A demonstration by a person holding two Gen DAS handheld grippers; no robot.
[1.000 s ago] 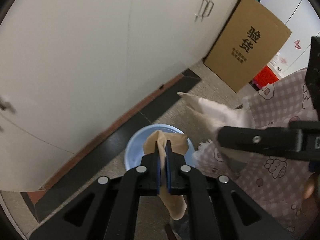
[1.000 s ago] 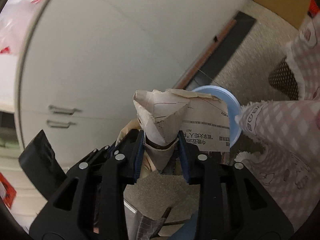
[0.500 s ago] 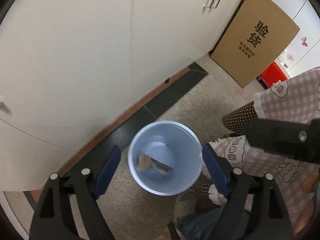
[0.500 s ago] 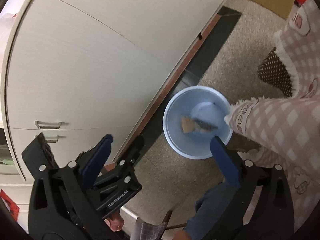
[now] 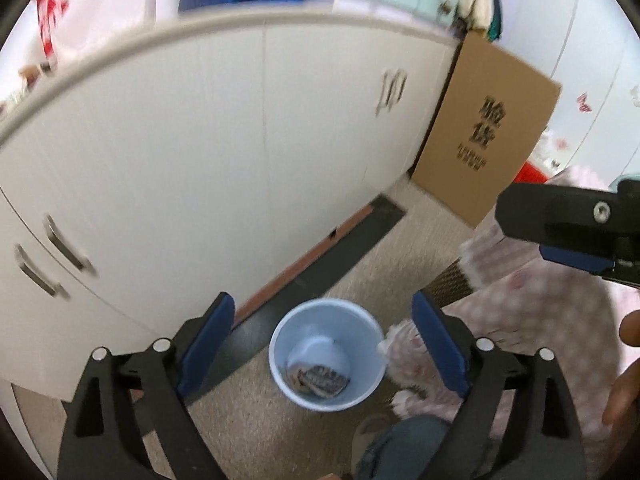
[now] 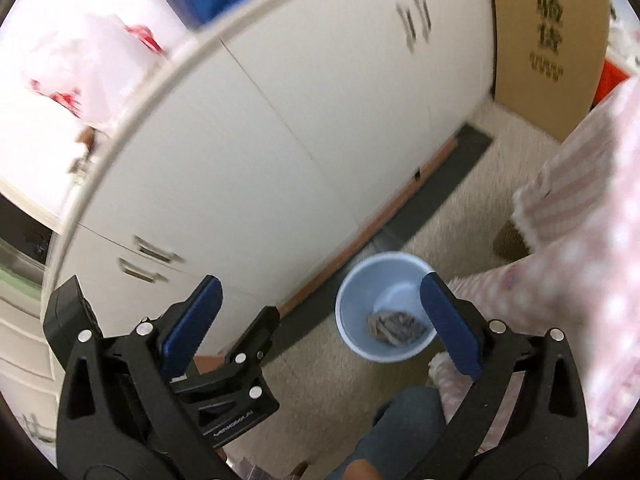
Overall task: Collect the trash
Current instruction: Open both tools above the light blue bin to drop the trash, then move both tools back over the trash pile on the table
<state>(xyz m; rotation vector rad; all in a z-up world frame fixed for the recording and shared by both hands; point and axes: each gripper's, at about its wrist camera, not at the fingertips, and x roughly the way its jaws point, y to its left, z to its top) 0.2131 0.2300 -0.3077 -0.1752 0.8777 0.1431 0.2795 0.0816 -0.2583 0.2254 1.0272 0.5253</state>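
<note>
Pale-blue bin on floor, crumpled paper inside | left wrist: our left gripper jaws opening, nothing between | right wrist: right gripper jaws wide, empty; paper likely light, soft, pinch a raised fold

Speckled beige floor with a dark strip along the cabinet base. A light blue bin stands beside that strip. A cardboard box stands at the cabinet's far end
</note>
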